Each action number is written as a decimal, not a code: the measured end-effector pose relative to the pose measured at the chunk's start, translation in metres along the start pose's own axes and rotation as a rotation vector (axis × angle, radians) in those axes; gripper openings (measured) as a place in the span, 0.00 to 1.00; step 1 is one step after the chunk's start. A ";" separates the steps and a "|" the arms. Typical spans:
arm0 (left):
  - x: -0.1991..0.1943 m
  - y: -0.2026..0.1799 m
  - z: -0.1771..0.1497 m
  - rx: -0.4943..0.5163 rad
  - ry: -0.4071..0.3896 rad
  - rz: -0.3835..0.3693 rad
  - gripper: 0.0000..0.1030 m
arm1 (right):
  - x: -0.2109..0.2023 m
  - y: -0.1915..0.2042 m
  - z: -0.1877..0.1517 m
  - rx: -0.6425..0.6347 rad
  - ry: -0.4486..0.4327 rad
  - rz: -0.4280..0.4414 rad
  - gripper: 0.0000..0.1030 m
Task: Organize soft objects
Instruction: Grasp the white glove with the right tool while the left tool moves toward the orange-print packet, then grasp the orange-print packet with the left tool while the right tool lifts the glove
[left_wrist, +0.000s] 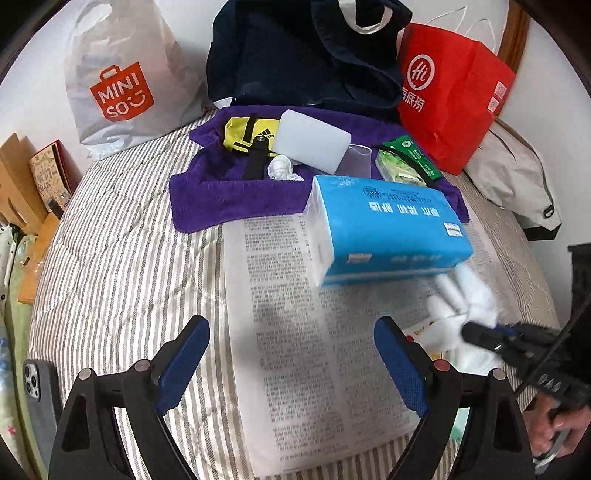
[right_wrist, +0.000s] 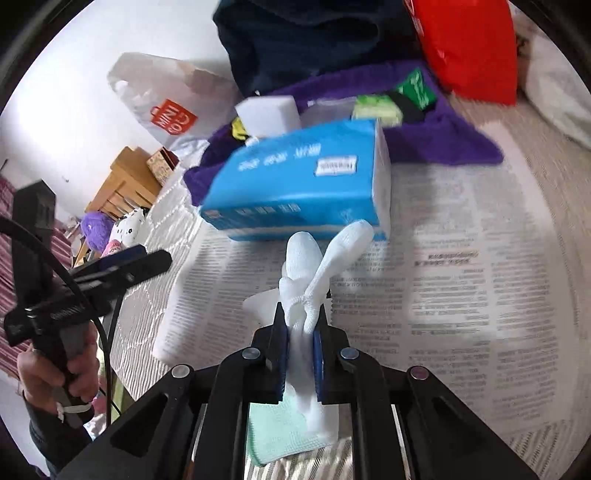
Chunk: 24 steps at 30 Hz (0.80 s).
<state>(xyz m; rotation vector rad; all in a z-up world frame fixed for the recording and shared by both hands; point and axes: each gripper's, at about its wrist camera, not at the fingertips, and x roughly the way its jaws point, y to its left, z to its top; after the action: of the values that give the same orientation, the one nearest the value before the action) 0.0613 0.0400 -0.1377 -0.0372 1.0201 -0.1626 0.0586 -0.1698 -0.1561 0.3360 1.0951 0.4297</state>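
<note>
My right gripper is shut on a white knitted glove and holds it above the newspaper; the glove's fingers stick up toward a blue tissue pack. In the left wrist view the same glove and right gripper show at the right. My left gripper is open and empty above the newspaper, in front of the tissue pack. A purple towel behind holds a yellow pouch, a white block, a crumpled white item and a green packet.
A white Miniso bag, a dark navy bag and a red bag stand at the back. A phone lies at the left on the striped bed. A pale green cloth lies under my right gripper.
</note>
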 end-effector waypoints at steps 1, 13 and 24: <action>-0.001 0.001 -0.002 -0.003 -0.001 -0.002 0.88 | -0.005 -0.002 0.000 0.003 -0.004 -0.001 0.11; 0.014 -0.042 -0.021 0.035 0.028 -0.069 0.88 | -0.060 -0.085 -0.004 0.097 -0.087 -0.169 0.11; 0.046 -0.105 -0.036 0.100 0.083 -0.080 0.88 | -0.074 -0.126 -0.019 0.097 -0.068 -0.207 0.11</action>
<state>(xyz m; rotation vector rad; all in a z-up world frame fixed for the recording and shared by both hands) 0.0418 -0.0688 -0.1839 0.0196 1.0924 -0.2896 0.0334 -0.3143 -0.1653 0.3164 1.0740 0.1812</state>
